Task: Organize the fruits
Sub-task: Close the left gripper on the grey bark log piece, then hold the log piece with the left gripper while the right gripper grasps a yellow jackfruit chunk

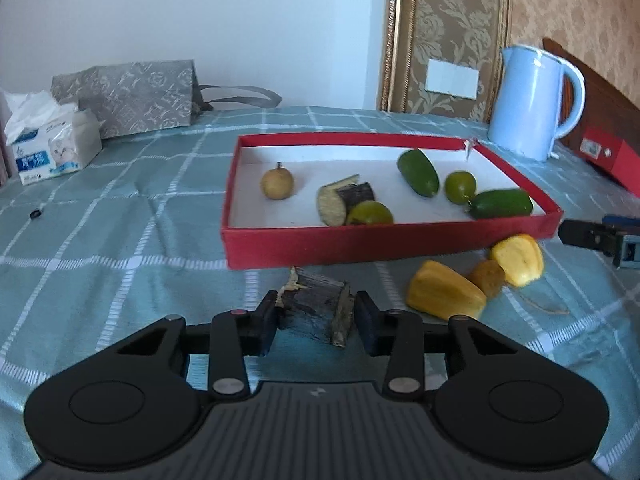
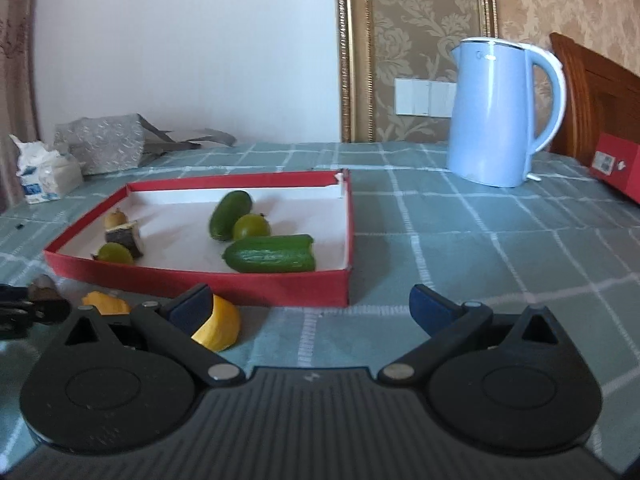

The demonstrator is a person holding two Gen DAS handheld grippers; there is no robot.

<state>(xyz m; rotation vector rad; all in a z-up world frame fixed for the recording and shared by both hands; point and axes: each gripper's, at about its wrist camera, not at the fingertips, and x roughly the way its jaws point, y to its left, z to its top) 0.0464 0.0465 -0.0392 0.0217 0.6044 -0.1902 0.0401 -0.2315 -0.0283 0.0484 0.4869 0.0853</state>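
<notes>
The left gripper (image 1: pixel 316 320) had its two pads drawn in around a dark, rough-skinned chunk of fruit (image 1: pixel 316 312) lying on the checked tablecloth (image 1: pixel 120 240), just in front of the near wall of the red tray (image 1: pixel 360 244); the left pad appeared to touch the chunk, while a thin gap seemed to remain at the right pad, so the grip looked not quite complete. To do this pick well, the pads probably needed to seat squarely on the chunk's flatter sides, since its shape was uneven and a loose hold could let it twist. The lift would then have to clear the tray wall before the piece was carried in beside the similar dark piece (image 1: pixel 352 194) already inside. The left tool pointed forward and somewhat downward, low over the cloth. The right gripper (image 2: pixel 312 308) stood wide apart and empty, held low near the tray's corner, its left pad just in front of a yellow fruit piece (image 2: pixel 220 326) without visibly gripping it. Two cucumbers (image 2: pixel 270 254), small green fruits (image 2: pixel 251 226) and a brownish round fruit (image 1: pixel 277 185) lay in the tray, and yellow pieces (image 1: pixel 444 296) waited outside.
</notes>
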